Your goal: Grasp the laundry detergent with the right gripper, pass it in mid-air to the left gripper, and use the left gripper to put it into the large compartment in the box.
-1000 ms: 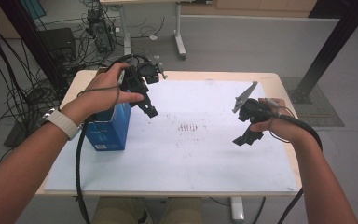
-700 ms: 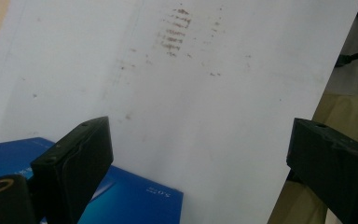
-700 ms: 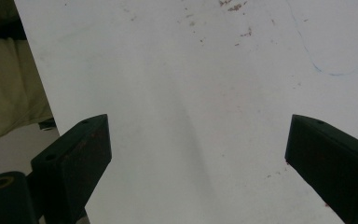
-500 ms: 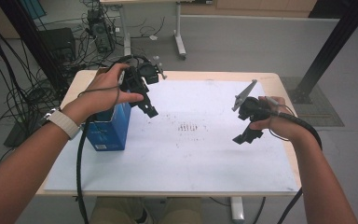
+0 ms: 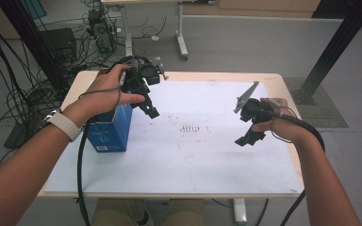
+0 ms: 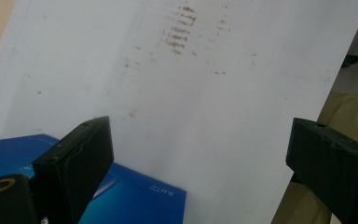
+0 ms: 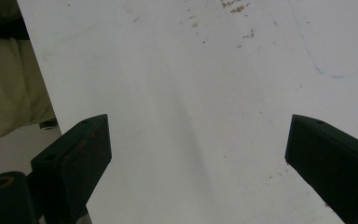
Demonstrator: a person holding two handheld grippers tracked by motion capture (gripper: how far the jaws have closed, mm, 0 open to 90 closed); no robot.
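Left claw (image 5: 150, 109) released, jaws wide, held above the blue box (image 5: 108, 132), which stands at the desk's (image 5: 169, 160) left side. Right claw (image 5: 247, 136) released, empty, over the white surface, well apart.

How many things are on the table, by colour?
Blue: 1, the box
White: 1, the mat covering the table
Black: 2, the left gripper and the right gripper, held above it
Total: 4
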